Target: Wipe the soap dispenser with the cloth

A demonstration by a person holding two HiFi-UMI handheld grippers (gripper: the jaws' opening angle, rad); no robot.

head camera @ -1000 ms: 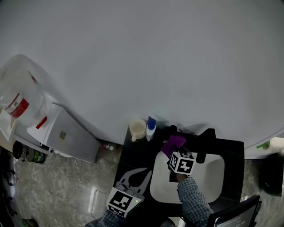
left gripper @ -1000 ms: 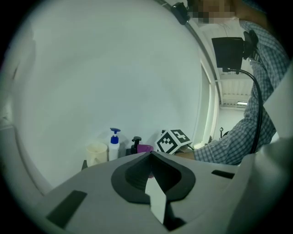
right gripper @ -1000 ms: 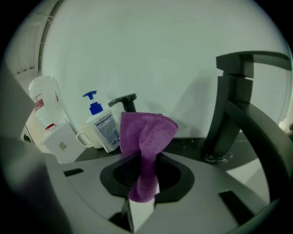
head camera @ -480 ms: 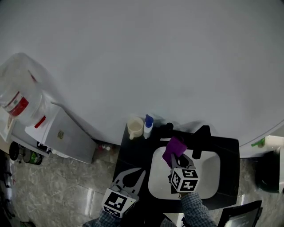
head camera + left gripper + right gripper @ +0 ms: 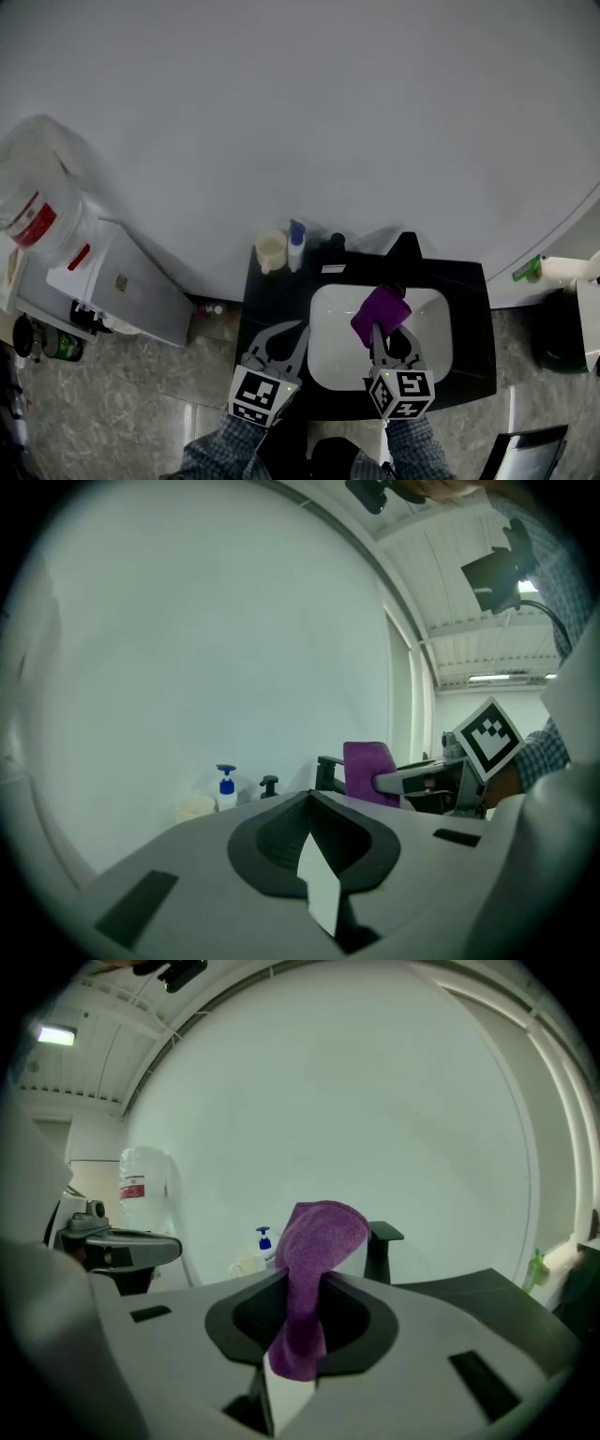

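Note:
The soap dispenser (image 5: 296,246), white with a blue pump, stands at the back left of the black counter (image 5: 464,319), beside a cream cup (image 5: 271,250). It also shows small in the distance in both gripper views, as the soap dispenser (image 5: 226,788) and the soap dispenser (image 5: 263,1244). My right gripper (image 5: 381,330) hovers over the white basin (image 5: 333,347), shut on a purple cloth (image 5: 380,313) that stands up between its jaws, the cloth (image 5: 314,1269). My left gripper (image 5: 281,339) hangs at the counter's front left, jaws together with nothing in them, well short of the dispenser.
A black pump bottle (image 5: 336,242) and a black tap (image 5: 405,249) stand behind the basin. A water cooler with a large bottle (image 5: 37,202) is on the left. A green bottle (image 5: 528,270) and a dark bin (image 5: 561,356) are on the right.
My right gripper has drawn back with the purple cloth from the rear of the counter to above the middle of the basin. The left gripper stays low at the front left.

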